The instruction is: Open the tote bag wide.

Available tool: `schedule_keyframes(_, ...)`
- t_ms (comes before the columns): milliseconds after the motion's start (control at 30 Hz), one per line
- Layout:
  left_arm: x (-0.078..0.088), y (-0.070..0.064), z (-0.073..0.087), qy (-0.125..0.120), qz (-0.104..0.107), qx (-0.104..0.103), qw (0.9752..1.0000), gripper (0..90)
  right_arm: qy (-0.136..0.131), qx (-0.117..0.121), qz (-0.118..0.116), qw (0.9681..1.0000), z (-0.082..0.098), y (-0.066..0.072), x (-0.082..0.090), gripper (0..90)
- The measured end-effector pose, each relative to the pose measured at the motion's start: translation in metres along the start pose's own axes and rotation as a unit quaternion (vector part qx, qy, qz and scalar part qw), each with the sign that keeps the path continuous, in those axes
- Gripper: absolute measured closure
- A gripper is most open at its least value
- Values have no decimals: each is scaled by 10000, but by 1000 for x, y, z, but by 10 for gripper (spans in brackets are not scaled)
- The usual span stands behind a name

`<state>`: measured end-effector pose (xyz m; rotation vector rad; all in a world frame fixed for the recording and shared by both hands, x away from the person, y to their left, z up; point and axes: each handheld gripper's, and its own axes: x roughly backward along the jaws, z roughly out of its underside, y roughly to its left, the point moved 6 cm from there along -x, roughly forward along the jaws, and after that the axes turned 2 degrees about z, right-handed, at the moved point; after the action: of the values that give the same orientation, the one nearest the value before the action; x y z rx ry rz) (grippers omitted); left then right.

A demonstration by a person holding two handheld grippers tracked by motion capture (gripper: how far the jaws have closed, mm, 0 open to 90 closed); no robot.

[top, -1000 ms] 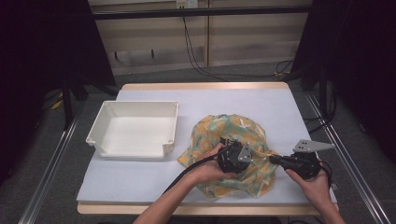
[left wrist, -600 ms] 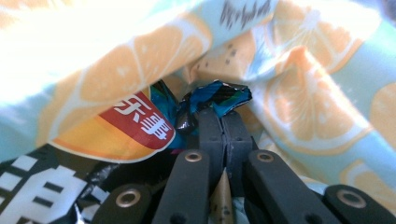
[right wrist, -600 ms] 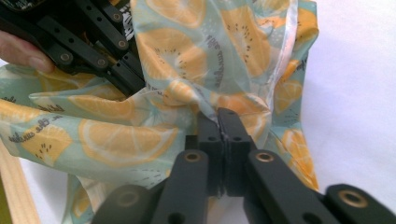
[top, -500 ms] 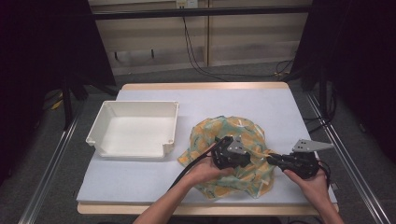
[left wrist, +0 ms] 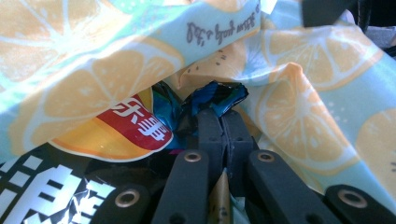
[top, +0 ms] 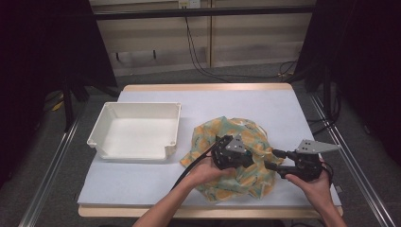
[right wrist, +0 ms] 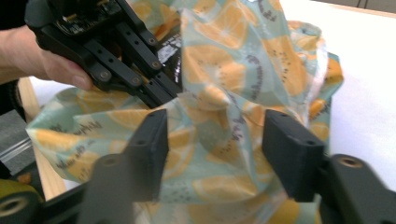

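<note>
Fabric bag (top: 236, 156) with orange-slice print holds glossy snack packets (left wrist: 140, 126); left gripper (left wrist: 223, 122) pinches a crinkled blue wrapper (left wrist: 215, 97), right gripper (right wrist: 215, 140) has just been opening, its jaws wide around a fold.

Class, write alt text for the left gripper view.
Shut black left gripper pinches a crinkled blue-and-black foil snack packet inside a pale blue bag printed with orange slices. A red-and-yellow wrapper lies beside it.

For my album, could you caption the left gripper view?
Inside the orange-print bag, the left gripper pinches a crinkly blue snack wrapper.
</note>
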<state>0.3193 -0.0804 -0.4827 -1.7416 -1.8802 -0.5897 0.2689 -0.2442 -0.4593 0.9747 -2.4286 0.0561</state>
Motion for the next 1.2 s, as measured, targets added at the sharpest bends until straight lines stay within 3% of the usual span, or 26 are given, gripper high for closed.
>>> schedule_keyframes(100,2,0,-2,-74,9,51,10000,886,40,-16,-38,10000,0,2,-5,367)
schedule_keyframes(200,6,0,-5,-176,28,74,9998,886,138,13,-41,9999,2,3,-11,394)
schedule_keyframes(233,8,0,-6,-206,52,78,9997,887,155,20,-30,9999,2,3,-13,433)
schedule_keyframes(367,17,-2,-8,-331,76,104,9994,887,177,-38,-27,9998,5,-2,-16,749)
schedule_keyframes(467,23,-5,-10,-427,115,72,9990,888,150,-66,-60,9998,5,-5,-16,888)
schedule_keyframes(767,40,-16,-11,-651,153,-40,9978,892,213,-164,277,9993,10,-20,-13,900)
schedule_keyframes(900,45,-19,-11,-774,209,32,9968,894,296,-232,384,9986,15,-28,-14,900)
schedule_keyframes(1200,59,-25,-6,-852,330,-38,9958,900,523,-368,808,9947,27,-52,-17,900)
